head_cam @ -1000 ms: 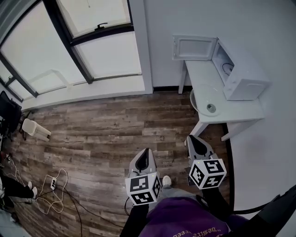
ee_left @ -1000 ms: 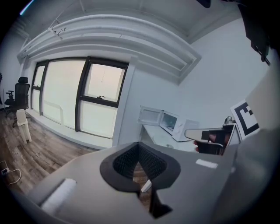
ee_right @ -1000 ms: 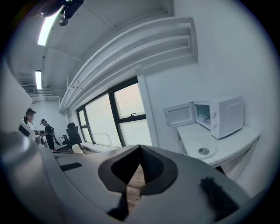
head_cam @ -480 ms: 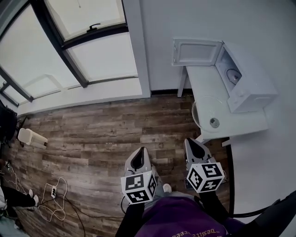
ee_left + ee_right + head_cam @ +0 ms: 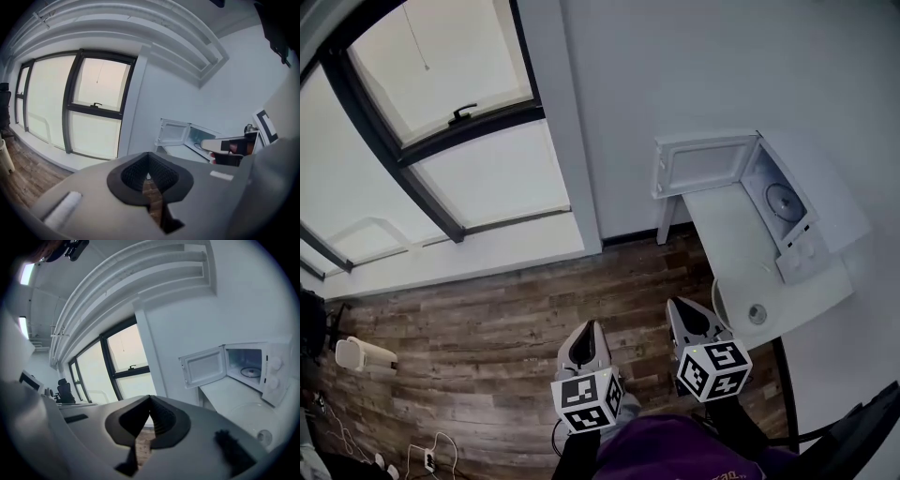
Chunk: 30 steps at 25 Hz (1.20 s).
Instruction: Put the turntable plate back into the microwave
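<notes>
Below you lies a wood-plank floor (image 5: 487,309). To your right, a smooth white tabletop (image 5: 727,225) carries a boxy white microwave (image 5: 825,202) with its door (image 5: 703,164) swung open. The round, clear glass turntable plate (image 5: 741,291) lies flat near the tabletop's edge, outside the microwave. Your left gripper (image 5: 587,326) and right gripper (image 5: 677,304) have their fingers closed on nothing.

No word or number reads clearly: the left cube (image 5: 589,401) and right cube (image 5: 713,369) bear only black-and-white square patterns, and lettering on the purple garment (image 5: 666,450) is cut off.
</notes>
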{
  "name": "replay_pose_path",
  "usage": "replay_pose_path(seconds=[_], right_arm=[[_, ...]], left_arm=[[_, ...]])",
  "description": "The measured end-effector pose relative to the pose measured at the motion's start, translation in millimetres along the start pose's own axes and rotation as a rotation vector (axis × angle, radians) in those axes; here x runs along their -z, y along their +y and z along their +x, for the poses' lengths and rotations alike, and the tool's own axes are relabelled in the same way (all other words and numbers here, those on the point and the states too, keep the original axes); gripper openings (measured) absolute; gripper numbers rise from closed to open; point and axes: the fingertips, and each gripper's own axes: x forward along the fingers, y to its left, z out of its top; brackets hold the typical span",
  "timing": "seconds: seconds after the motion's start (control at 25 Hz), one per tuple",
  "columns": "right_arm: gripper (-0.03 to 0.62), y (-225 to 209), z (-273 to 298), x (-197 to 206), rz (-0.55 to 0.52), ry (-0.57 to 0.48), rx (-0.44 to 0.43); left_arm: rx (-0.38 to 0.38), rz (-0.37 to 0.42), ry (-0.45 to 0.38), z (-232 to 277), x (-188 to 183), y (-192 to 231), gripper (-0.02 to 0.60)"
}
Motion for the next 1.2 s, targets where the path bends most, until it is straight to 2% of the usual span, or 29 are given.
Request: replay_pose_path(seconds=[0.16,0.28,0.36,0.52,0.68,0.96,1.04,1.2], right_arm=[[0.005,3.4,48.5,-11.5,0.023,-0.024,0.056],[0.006,-5.0,70.5,-1.1,0.038,0.01,0.119],[0.006,-14.2,80.0,1.4,0.049,0.026,0.157],[0.005,-36.9,94.1,-3.3,0.058,0.041,0.231],[0.005,-54.7,124.5,-17.0,0.062,0.027,0.253],[0.005,-96.2,187.8,-58.7,0.073,-0.002,0.293],[0.005,-113.7,199.0,-70.3,0.074,-0.001,0.308],[0.006,-160.1,197.1,-97.0,0.103,-0.066,0.378]], left_arm=[[0.063,-0.019,0.014,40.5,-21.1,37.8,0.003],[0.078,-0.035,0.042,68.5,-22.4,63.2,0.003],[0.103,-0.054,0.068,87.7,-21.3,65.9,0.003],[0.188,-0.044,0.112,120.6,-18.5,50.1,0.003],[0.225,-0.039,0.126,160.1,-27.6,44.9,0.003],[0.292,0.026,0.137,240.9,-73.3,29.8,0.003],[0.324,0.04,0.144,264.3,-84.5,13.5,0.003],[0.464,0.119,0.15,298.8,-96.8,-45.1,0.003]])
